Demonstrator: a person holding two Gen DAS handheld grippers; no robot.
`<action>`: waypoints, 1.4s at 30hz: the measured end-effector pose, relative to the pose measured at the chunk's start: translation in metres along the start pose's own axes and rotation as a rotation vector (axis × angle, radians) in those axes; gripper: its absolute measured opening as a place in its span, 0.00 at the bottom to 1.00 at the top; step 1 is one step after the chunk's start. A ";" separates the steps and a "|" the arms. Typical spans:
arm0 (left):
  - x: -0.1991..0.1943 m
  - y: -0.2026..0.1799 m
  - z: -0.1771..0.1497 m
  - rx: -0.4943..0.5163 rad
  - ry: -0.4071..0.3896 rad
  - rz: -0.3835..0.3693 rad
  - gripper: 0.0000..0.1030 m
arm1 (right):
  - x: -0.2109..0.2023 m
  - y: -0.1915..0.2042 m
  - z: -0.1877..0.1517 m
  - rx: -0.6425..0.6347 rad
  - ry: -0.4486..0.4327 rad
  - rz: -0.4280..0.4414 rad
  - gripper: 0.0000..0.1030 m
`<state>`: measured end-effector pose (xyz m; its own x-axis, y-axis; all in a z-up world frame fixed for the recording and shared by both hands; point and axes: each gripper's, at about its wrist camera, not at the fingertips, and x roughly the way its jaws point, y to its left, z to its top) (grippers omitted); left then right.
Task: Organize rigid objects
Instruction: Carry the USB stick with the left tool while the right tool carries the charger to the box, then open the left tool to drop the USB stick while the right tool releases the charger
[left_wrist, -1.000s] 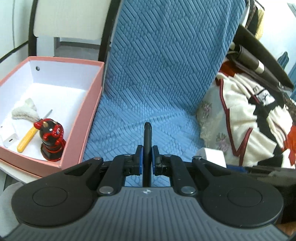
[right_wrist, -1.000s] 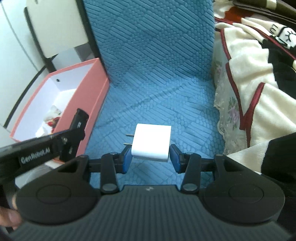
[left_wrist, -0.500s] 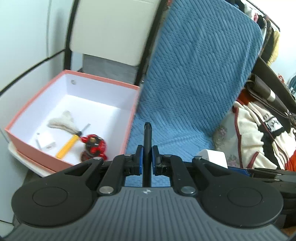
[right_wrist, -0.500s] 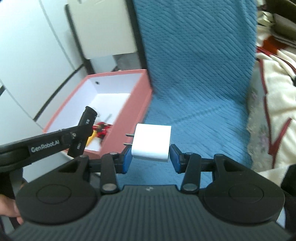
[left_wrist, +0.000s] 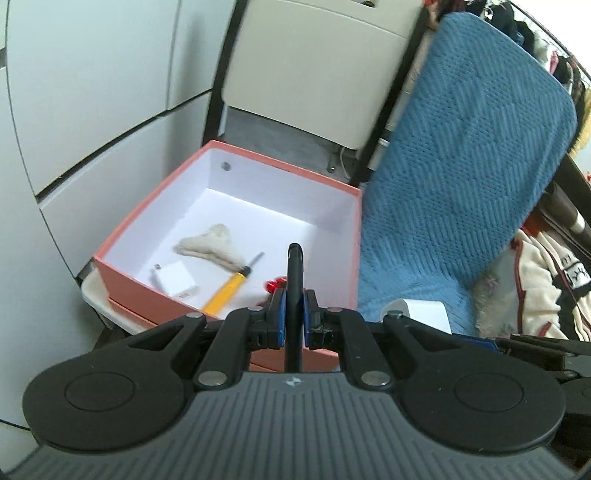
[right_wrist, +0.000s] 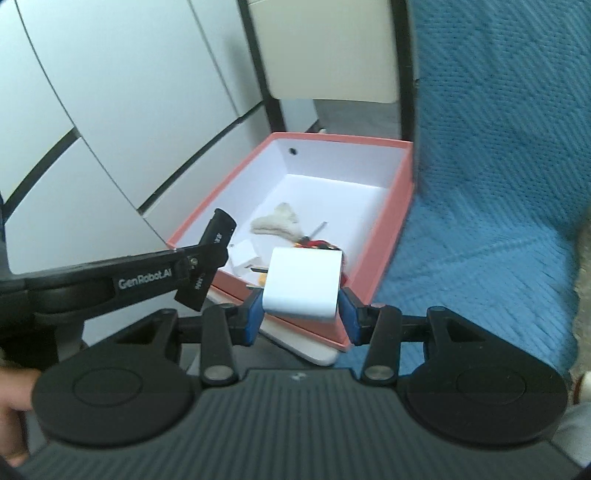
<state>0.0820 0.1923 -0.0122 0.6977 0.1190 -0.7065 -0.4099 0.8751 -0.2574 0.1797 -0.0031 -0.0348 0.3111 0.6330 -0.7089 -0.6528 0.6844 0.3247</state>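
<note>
My left gripper (left_wrist: 294, 320) is shut on a thin black stick-like object (left_wrist: 295, 280), held upright over the near edge of the pink box (left_wrist: 159, 221). My right gripper (right_wrist: 301, 318) is shut on a white charger block (right_wrist: 303, 282), just in front of the box's near wall (right_wrist: 399, 206). The left gripper with its black object (right_wrist: 212, 254) shows at left in the right wrist view. Inside the box lie a white charger (left_wrist: 173, 279), a yellow-handled tool (left_wrist: 227, 290), a cream fabric piece (left_wrist: 208, 243) and a red figure (left_wrist: 275, 284), mostly hidden.
A blue textured cover (left_wrist: 461, 184) drapes the seat to the right of the box. A cream and black patterned cloth (left_wrist: 546, 280) lies far right. White cabinet panels (left_wrist: 74, 92) stand left. The box rests on a white ledge (right_wrist: 314, 350).
Both grippers have swung left from above the blue seat toward the pink box, each still holding its object. The box now lies directly ahead in both views.
</note>
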 end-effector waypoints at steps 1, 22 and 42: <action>0.002 0.006 0.003 -0.001 0.000 0.002 0.11 | 0.004 0.003 0.003 0.000 0.001 0.006 0.46; 0.164 0.121 0.079 -0.006 0.160 -0.008 0.11 | 0.152 0.016 0.069 0.067 0.070 -0.117 0.46; 0.236 0.146 0.092 0.000 0.260 -0.002 0.15 | 0.233 0.001 0.088 0.098 0.117 -0.182 0.43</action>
<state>0.2412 0.3917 -0.1560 0.5239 -0.0069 -0.8517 -0.4089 0.8752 -0.2586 0.3122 0.1769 -0.1448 0.3316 0.4532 -0.8274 -0.5211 0.8191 0.2398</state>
